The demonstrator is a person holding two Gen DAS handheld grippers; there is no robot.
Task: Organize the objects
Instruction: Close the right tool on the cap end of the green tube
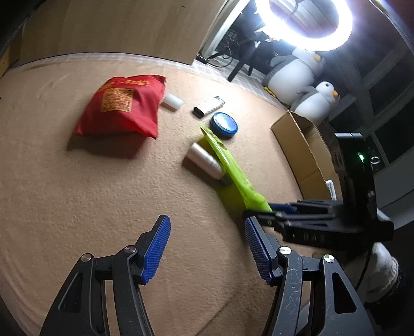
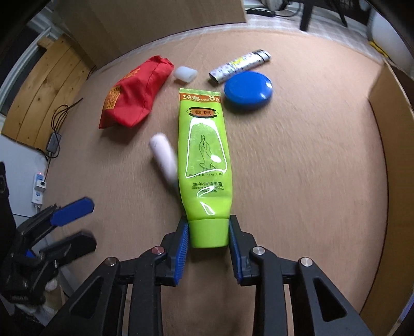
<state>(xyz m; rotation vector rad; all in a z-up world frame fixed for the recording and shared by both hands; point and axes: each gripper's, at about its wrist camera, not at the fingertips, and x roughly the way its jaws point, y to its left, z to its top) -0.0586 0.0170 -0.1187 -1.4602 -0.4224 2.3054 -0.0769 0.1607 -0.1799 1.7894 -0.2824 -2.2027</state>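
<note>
Above tan carpet (image 2: 297, 168), right hand-held gripper (image 2: 208, 232) clamps green tube (image 2: 205, 155) cap.

A home room: carpet (image 1: 77, 206), plush penguins (image 1: 297, 75), ring light (image 1: 344, 33).

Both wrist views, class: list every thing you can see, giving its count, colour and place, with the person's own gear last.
hand cream tube: 1, lime green, centre, cap between the right jaws
pouch: 1, red, far left
white tube: 1, white, left of the hand cream tube
small cap: 1, translucent white, beside the pouch
lighter: 1, patterned white, far side
round tin: 1, blue, near the lighter
cardboard box: 1, brown, right edge
plush penguins: 2, grey-white, background
ring light: 1, white, lit
left gripper: black, blue pads, open
right gripper: black, shut on the cap
</note>
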